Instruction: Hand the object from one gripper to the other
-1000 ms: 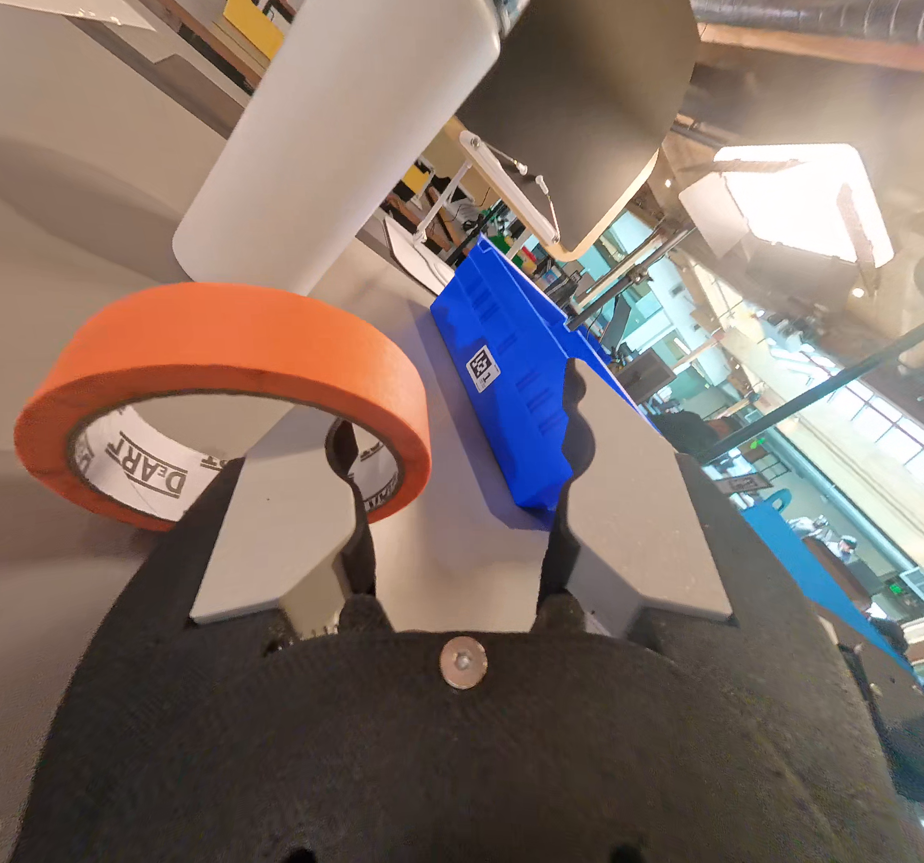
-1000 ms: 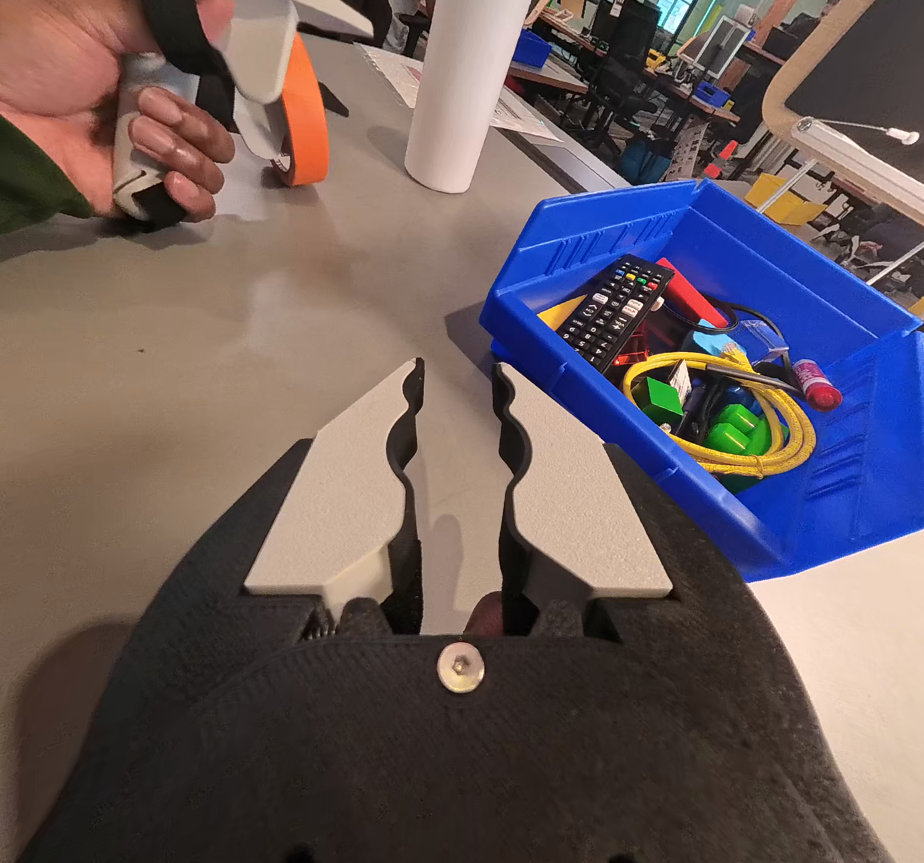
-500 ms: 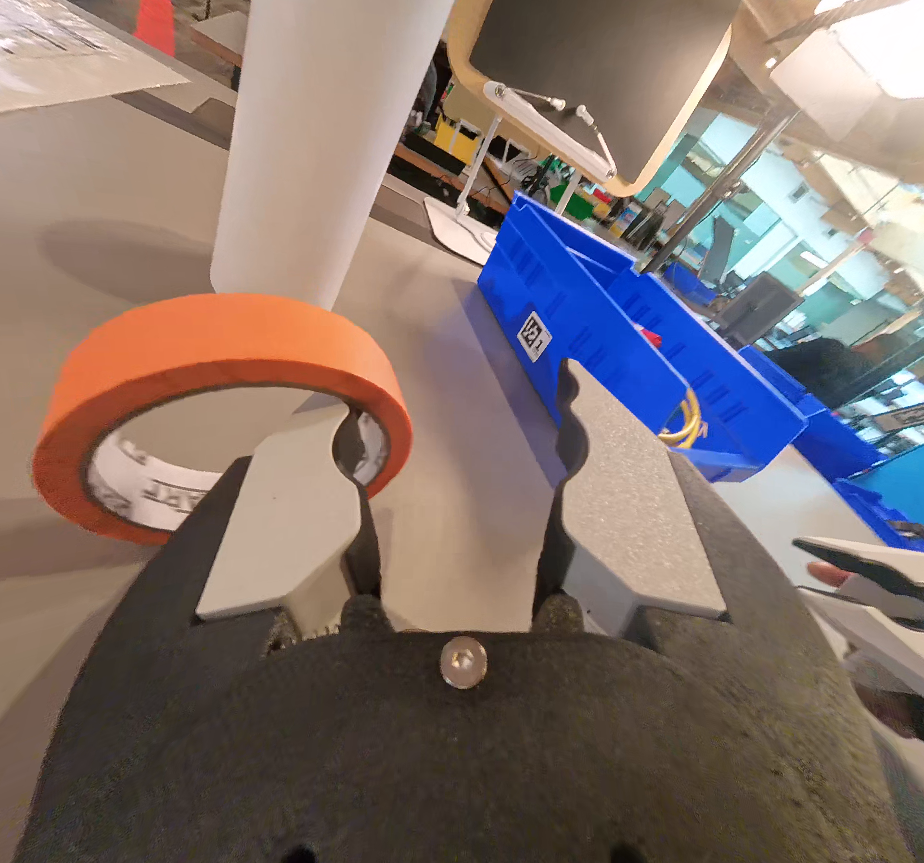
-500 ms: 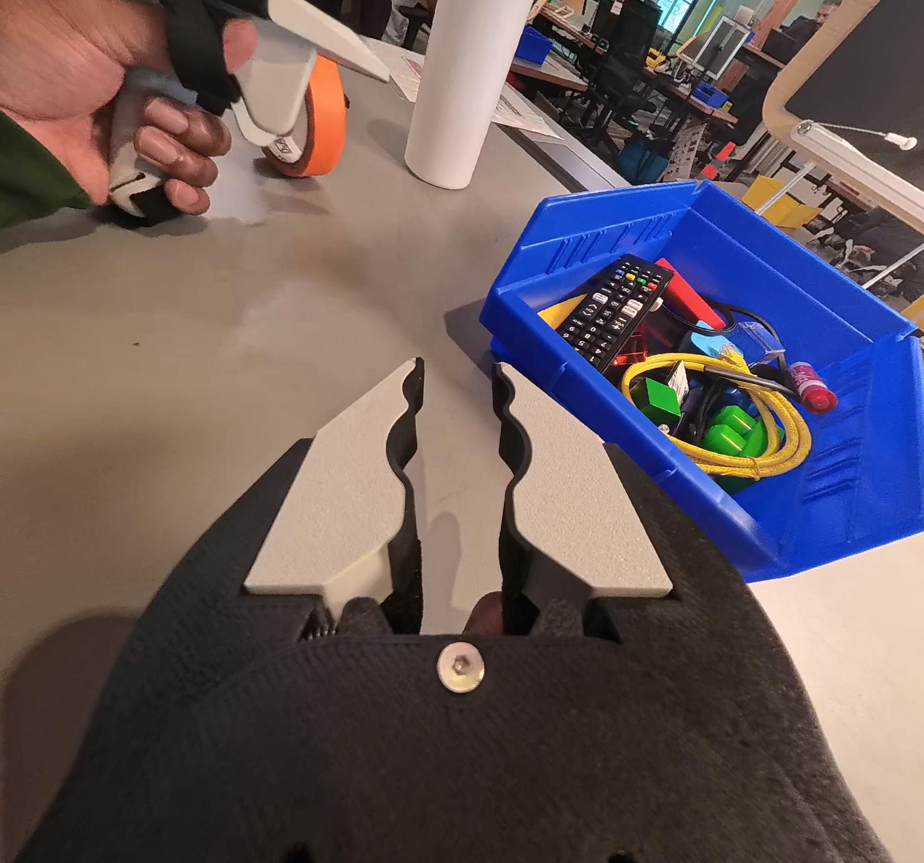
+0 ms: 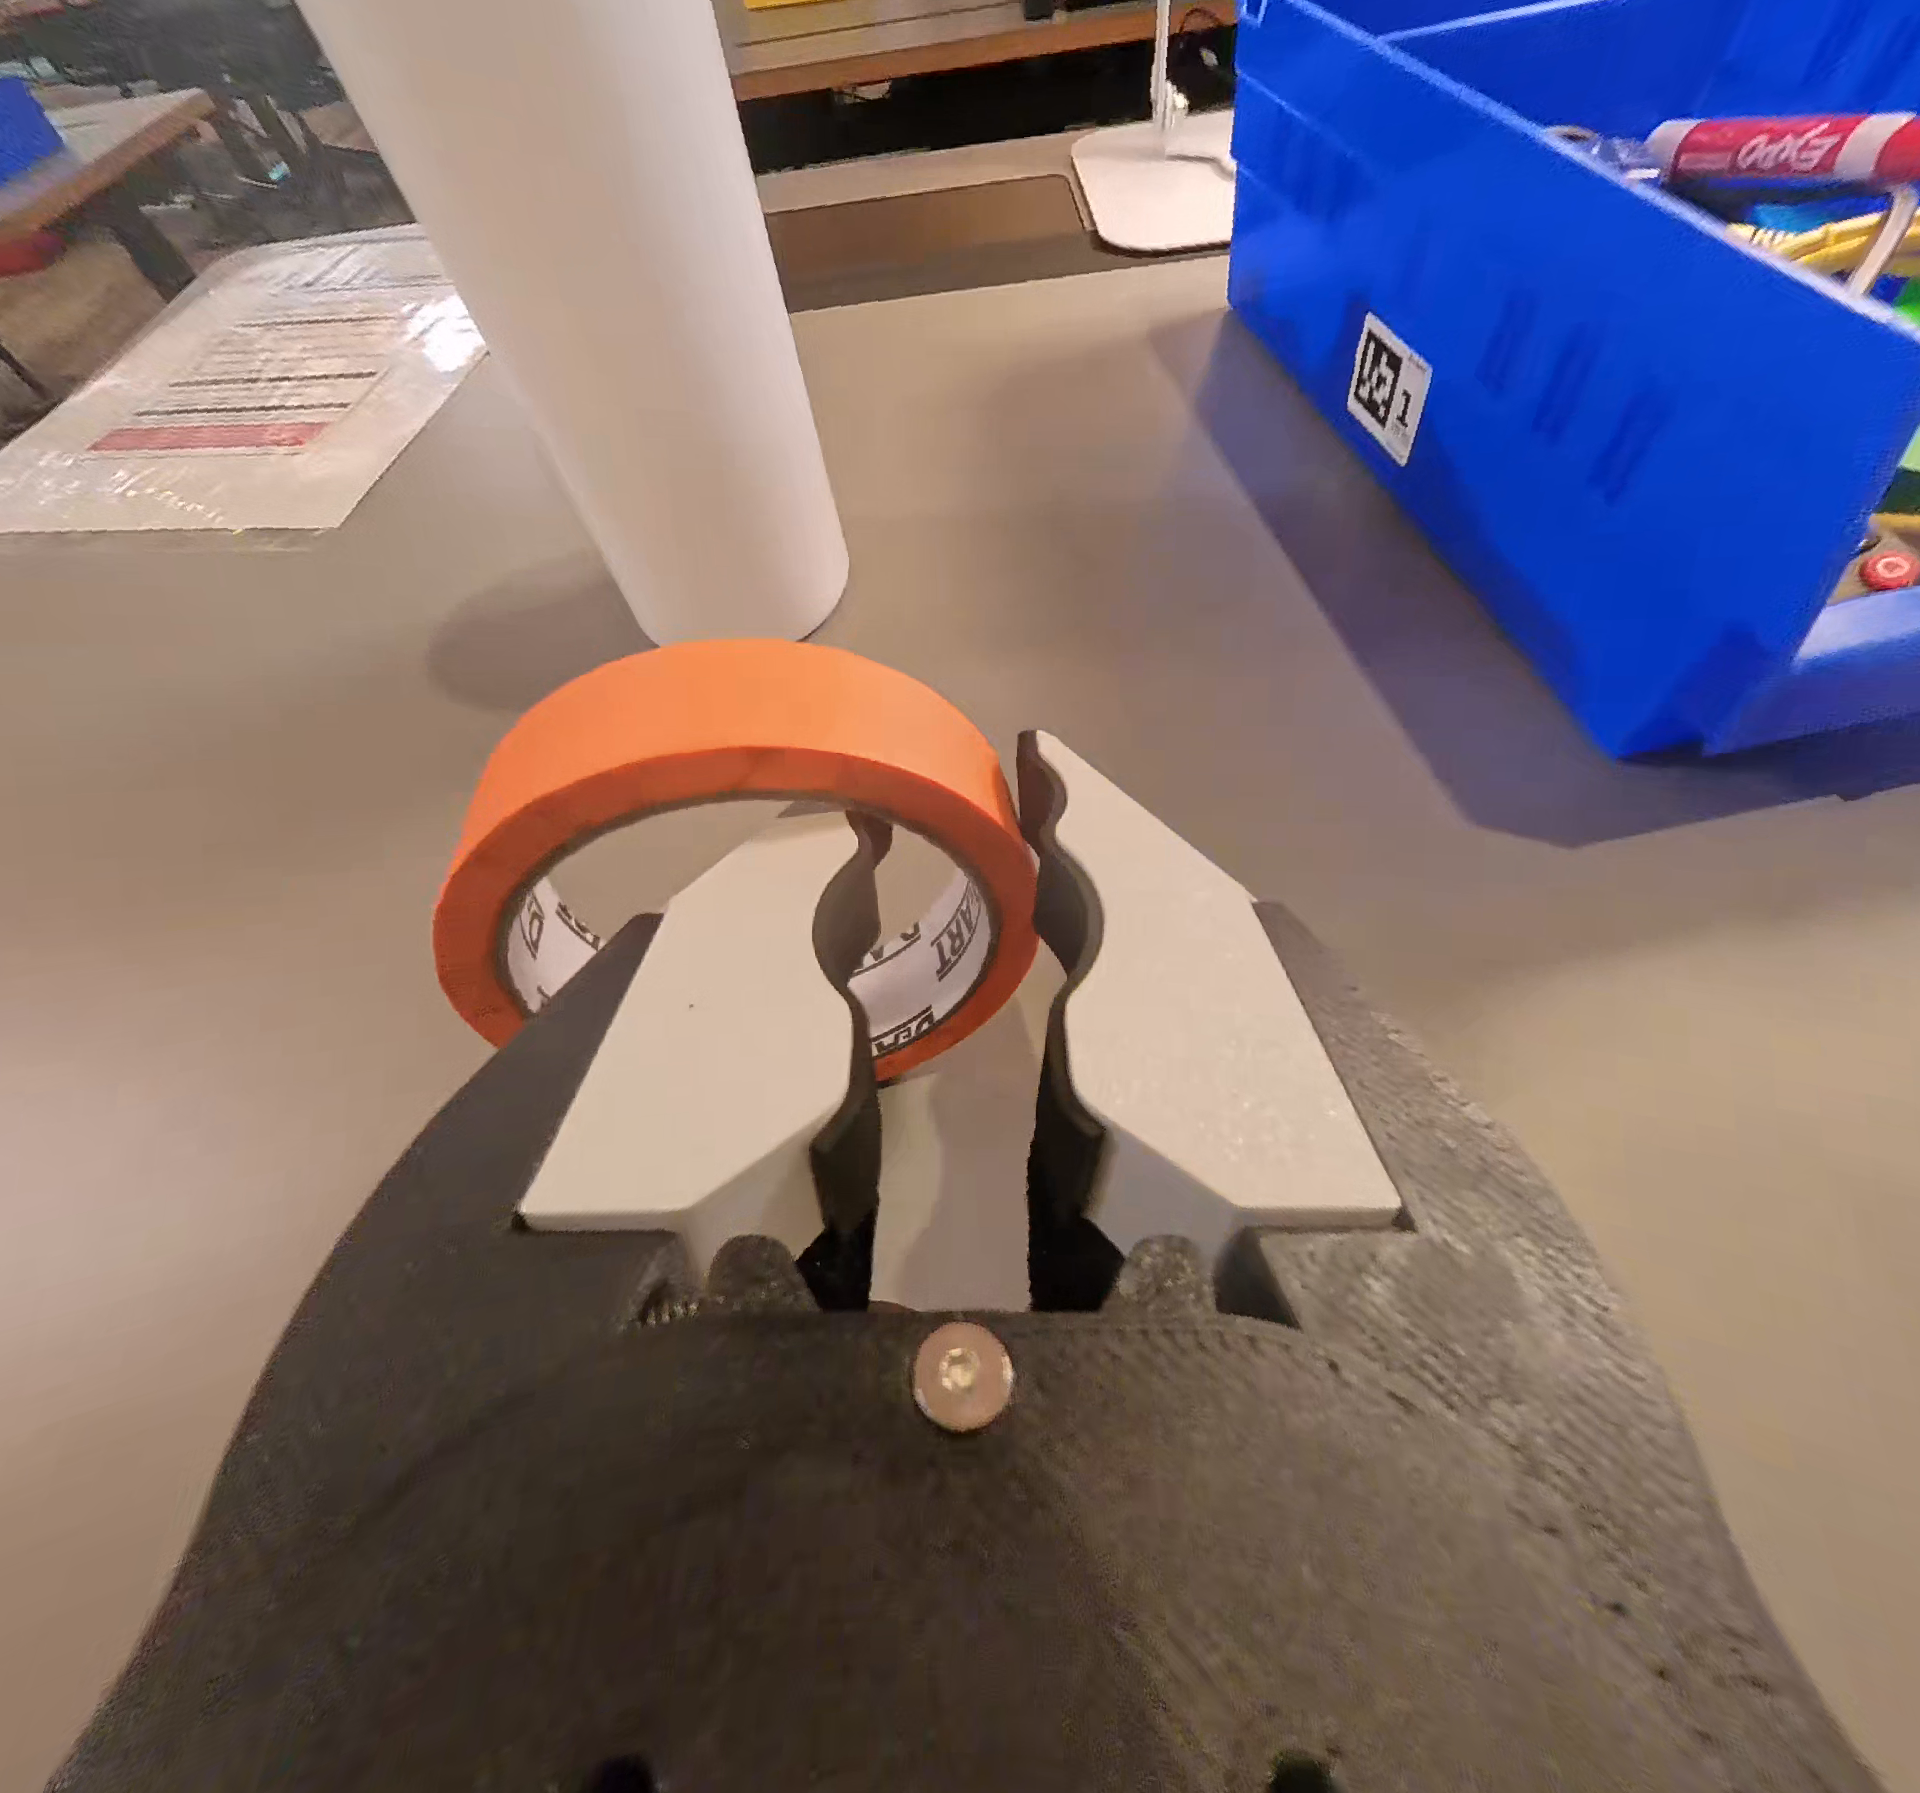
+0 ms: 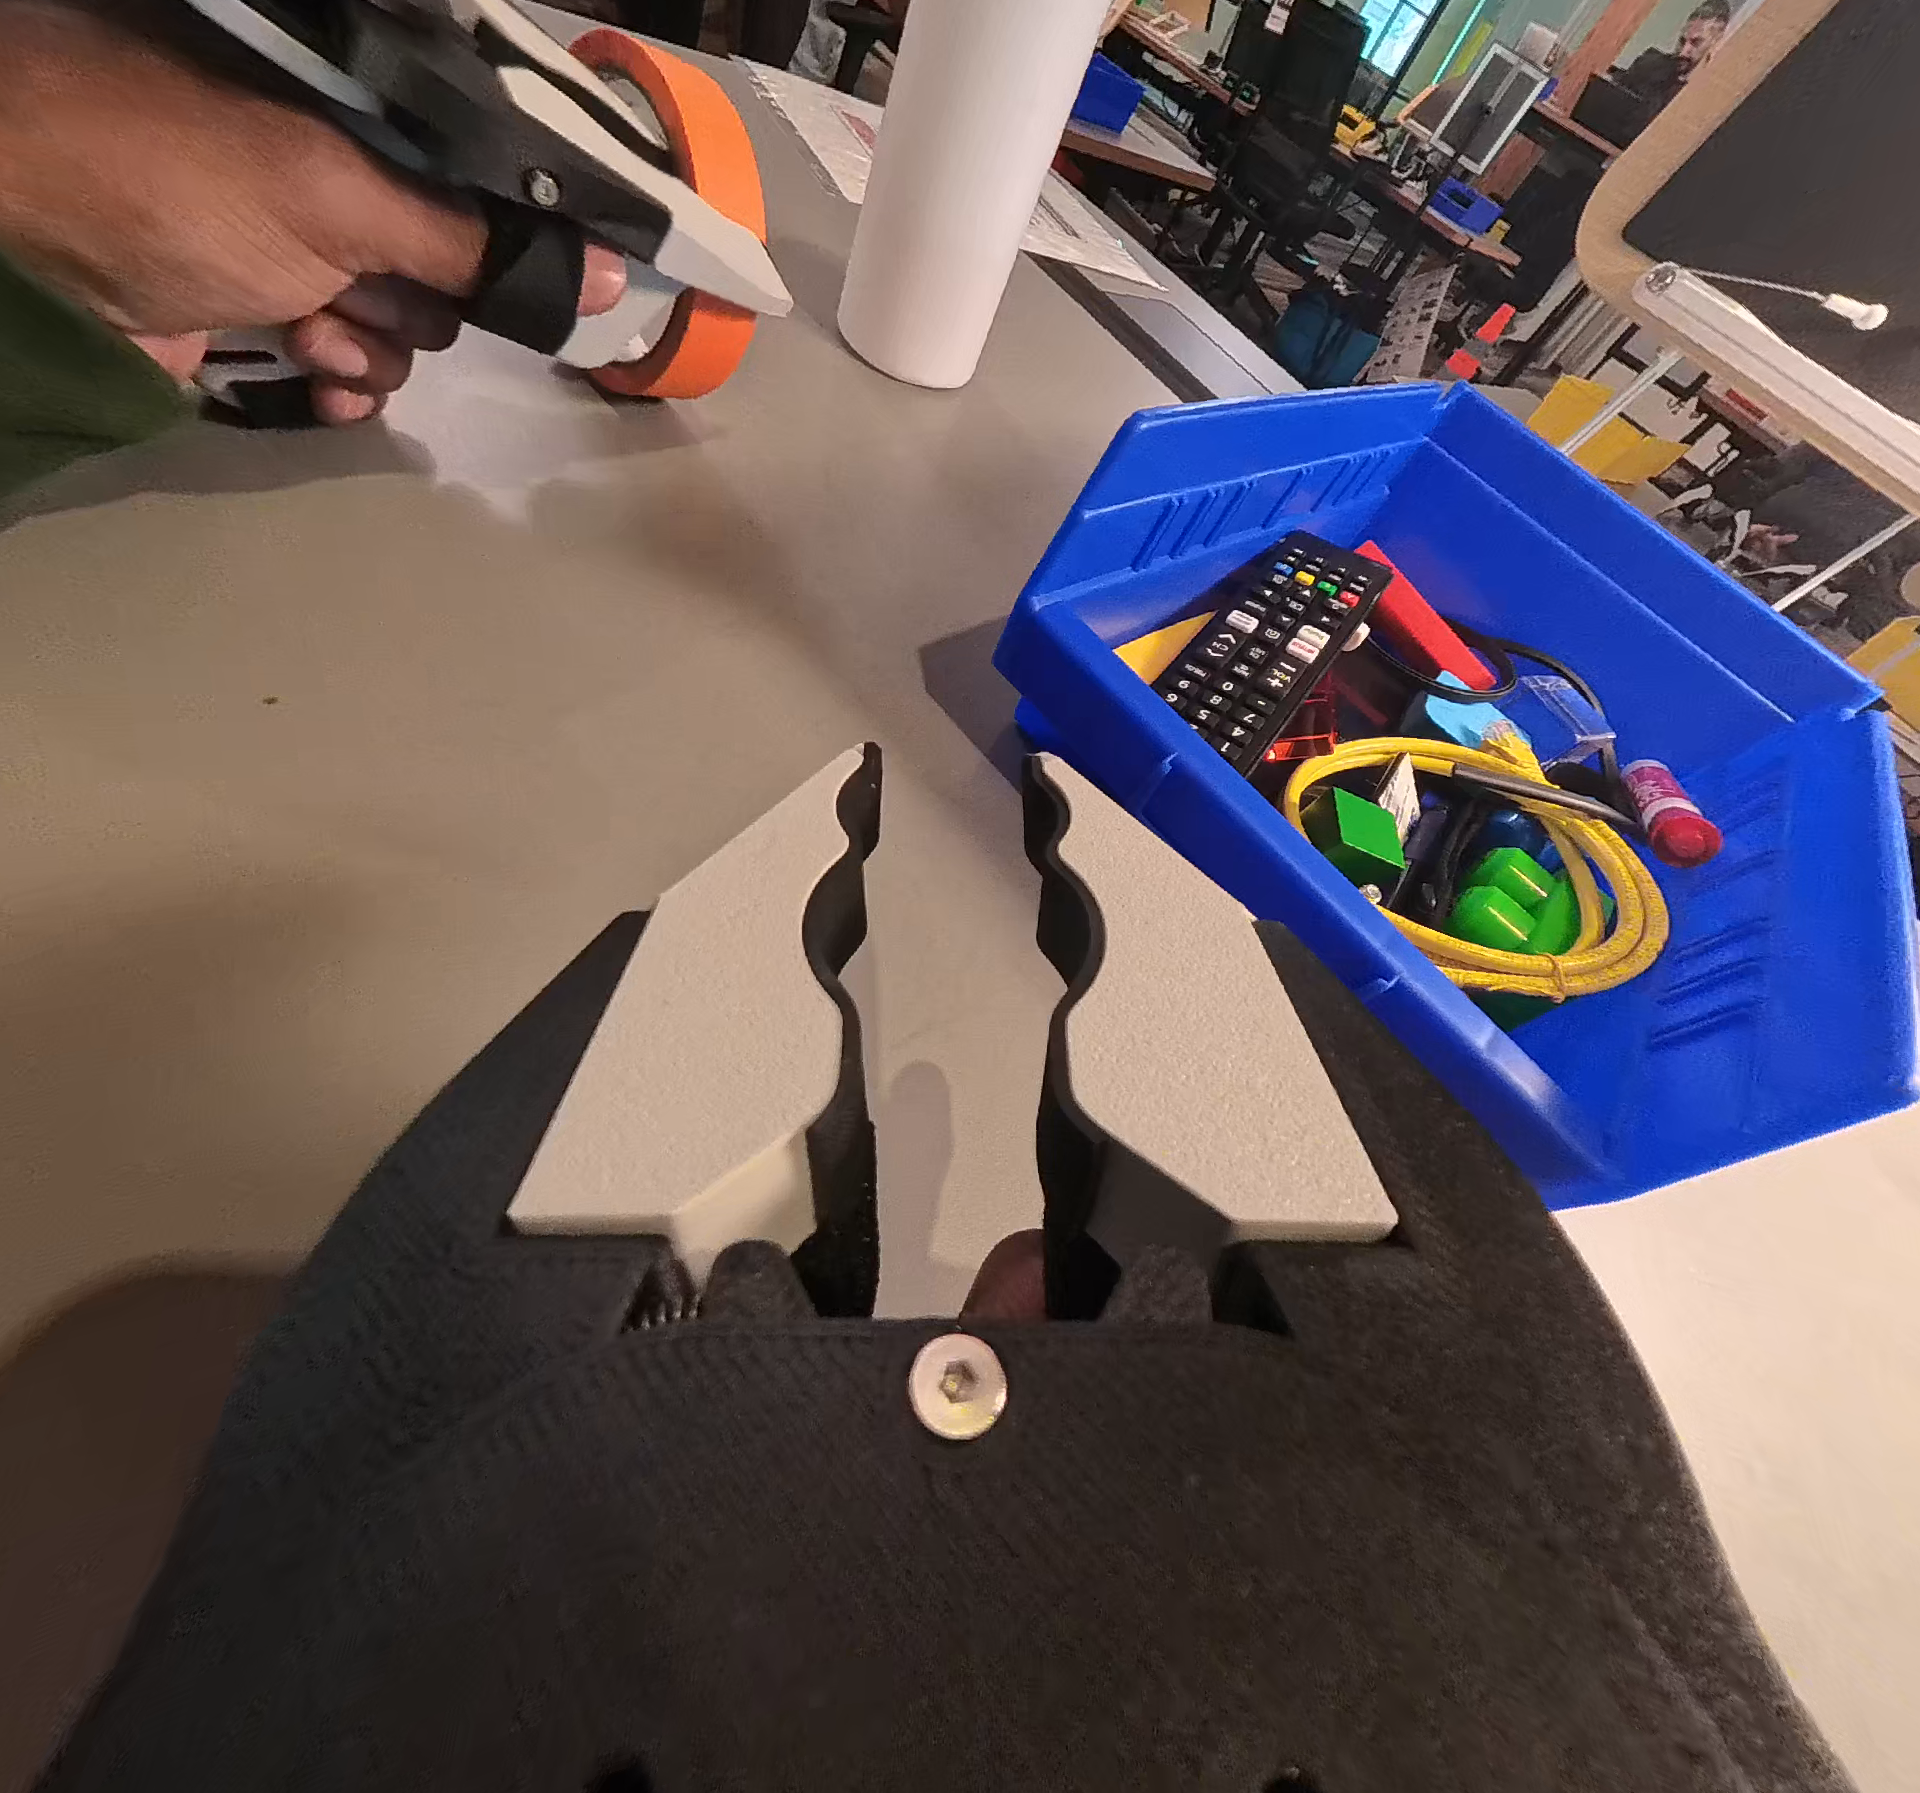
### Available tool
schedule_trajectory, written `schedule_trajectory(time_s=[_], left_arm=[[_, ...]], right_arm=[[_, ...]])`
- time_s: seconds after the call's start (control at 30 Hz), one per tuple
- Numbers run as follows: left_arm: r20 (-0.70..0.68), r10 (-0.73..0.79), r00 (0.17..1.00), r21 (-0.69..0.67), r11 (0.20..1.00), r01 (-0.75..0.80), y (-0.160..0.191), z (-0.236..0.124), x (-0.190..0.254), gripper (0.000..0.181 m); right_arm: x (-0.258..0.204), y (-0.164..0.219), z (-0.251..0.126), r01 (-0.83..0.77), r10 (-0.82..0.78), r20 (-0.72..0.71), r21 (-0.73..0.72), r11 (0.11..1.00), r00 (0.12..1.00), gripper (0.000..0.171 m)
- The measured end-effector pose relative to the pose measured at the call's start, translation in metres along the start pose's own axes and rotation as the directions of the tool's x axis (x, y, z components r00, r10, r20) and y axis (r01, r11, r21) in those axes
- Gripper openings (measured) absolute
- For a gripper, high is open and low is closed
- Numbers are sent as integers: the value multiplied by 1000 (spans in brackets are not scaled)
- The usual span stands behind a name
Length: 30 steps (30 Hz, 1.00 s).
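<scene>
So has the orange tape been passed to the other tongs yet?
Not yet. The left tongs have pinched the rim of the orange roll of masking tape, one finger inside its hole. The tape looks low by the grey table. The right tongs wait empty, apart. The handover is left.

Matt orange tape roll [image 5: 727,735], glossy blue plastic bin [image 6: 1766,995] — smooth grey table [image 5: 1558,1016], matt fingers [image 5: 1195,1037].

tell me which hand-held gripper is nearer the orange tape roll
Left. Its hand-held gripper clamps the orange tape roll; the right hand-held gripper sits apart, near the blue bin.
</scene>
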<state>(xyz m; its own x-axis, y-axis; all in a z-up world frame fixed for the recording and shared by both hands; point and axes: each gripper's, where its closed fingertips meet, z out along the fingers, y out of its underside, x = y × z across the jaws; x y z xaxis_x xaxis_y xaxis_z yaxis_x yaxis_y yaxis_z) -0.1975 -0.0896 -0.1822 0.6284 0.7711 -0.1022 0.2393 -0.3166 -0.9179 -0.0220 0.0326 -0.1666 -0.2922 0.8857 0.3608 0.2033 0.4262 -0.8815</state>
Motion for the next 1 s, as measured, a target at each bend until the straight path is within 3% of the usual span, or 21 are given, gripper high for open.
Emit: schedule_trajectory(time_s=[0.03,0.13,0.2,0.33,0.5,0.6,0.83,0.9,1.0], left_arm=[[-18,19,1000,-15,1000,-19,2,2,2,22],[-208,88,974,-106,988,-112,16,10,32,14],[-238,155,959,-142,971,-192,24,12,40,11],[-158,246,956,-137,954,-268,24,14,33,12],[13,329,944,-113,939,-325,17,15,7,43],[-8,294,956,-38,955,-294,6,11,12,59],[-288,96,953,257,966,-20,-41,-22,57,59],[-337,50,940,270,962,46,-46,-27,62,57],[-371,-6,929,211,973,91,-40,-23,65,60]], right_arm=[[0,0,0,2,-2,0,-1,1000,1000,28],[-1,1,0,5,-5,1,-2,1000,1000,28],[-1,1,0,9,-9,-3,-5,1000,1000,28],[-1,1,0,14,-14,-6,-7,1000,1000,28],[-2,2,0,21,-21,-7,-10,1000,1000,28],[-2,2,0,14,-14,-6,-10,1000,1000,28],[8,0,-3,-96,96,-22,7,995,995,31],[15,-1,-1,-141,141,-35,9,990,989,33],[36,-5,4,-230,229,-86,-2,973,970,50]])
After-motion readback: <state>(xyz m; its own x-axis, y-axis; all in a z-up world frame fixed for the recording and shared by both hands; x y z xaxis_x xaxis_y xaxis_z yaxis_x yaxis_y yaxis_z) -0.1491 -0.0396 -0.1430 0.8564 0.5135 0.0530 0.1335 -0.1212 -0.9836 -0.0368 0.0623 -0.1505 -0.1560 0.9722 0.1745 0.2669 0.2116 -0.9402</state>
